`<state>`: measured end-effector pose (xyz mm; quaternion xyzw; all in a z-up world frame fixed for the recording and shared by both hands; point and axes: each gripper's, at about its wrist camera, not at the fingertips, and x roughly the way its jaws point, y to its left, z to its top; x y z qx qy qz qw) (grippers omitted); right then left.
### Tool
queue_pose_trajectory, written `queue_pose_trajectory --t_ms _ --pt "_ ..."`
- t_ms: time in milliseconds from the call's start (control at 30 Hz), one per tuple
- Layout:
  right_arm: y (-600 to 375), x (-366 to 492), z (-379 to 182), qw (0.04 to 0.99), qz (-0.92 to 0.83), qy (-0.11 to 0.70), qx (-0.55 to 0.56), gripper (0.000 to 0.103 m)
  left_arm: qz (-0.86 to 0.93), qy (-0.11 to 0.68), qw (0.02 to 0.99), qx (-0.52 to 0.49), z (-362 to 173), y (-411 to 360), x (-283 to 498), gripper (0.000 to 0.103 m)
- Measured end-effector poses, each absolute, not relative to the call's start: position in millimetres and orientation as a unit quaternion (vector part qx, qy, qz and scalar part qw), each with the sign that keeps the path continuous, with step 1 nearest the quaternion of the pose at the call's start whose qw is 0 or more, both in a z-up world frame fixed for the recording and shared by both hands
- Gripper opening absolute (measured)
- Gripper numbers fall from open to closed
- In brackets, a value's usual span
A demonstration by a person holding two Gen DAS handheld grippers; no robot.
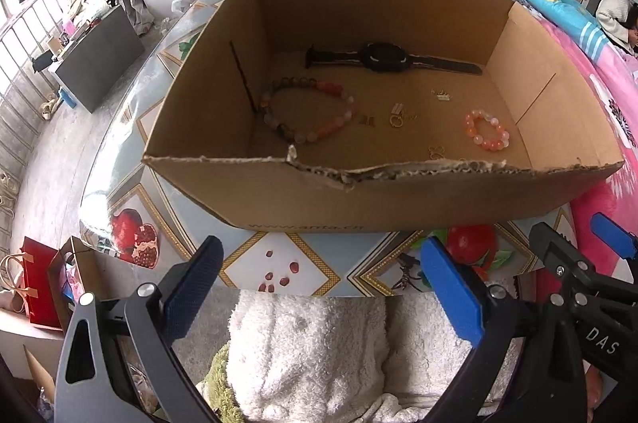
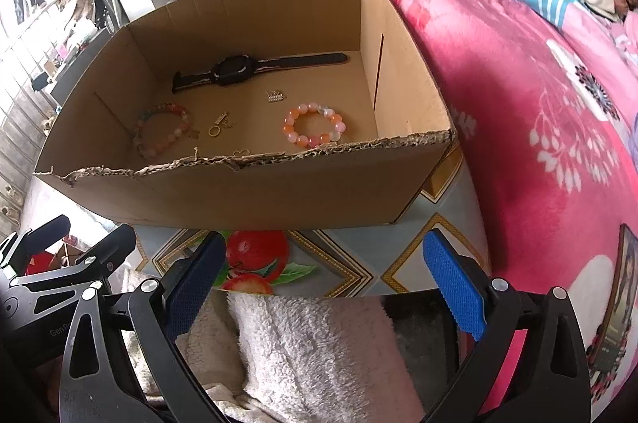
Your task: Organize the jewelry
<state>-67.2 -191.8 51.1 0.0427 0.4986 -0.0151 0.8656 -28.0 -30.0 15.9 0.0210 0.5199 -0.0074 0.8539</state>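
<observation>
An open cardboard box (image 1: 398, 195) (image 2: 247, 195) stands on a patterned table. Inside lie a black watch (image 1: 384, 58) (image 2: 233, 70), a large multicolour bead bracelet (image 1: 307, 113) (image 2: 161, 129), a small orange-pink bead bracelet (image 1: 487, 130) (image 2: 314, 124), and several small gold and silver pieces (image 1: 400, 115) (image 2: 219, 125). My left gripper (image 1: 319, 287) is open and empty, held before the box's near wall. My right gripper (image 2: 321, 283) is open and empty, also in front of the box.
The table (image 1: 279, 263) (image 2: 359, 263) has a fruit-print cover. A pink flowered blanket (image 2: 538, 103) lies on a bed to the right. A white fluffy cloth (image 1: 311, 351) sits below the grippers. Bags (image 1: 36, 287) stand on the floor at left.
</observation>
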Motion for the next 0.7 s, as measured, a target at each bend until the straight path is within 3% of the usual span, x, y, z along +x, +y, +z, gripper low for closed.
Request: queue_pose_trajectory --t_ms 700 --pt "-192.7 -64.3 52.4 0.865 -0.019 0.500 0.038 0.095 -0.010 0.525 0.851 0.019 14.8 -30.5 -23.7 0.097"
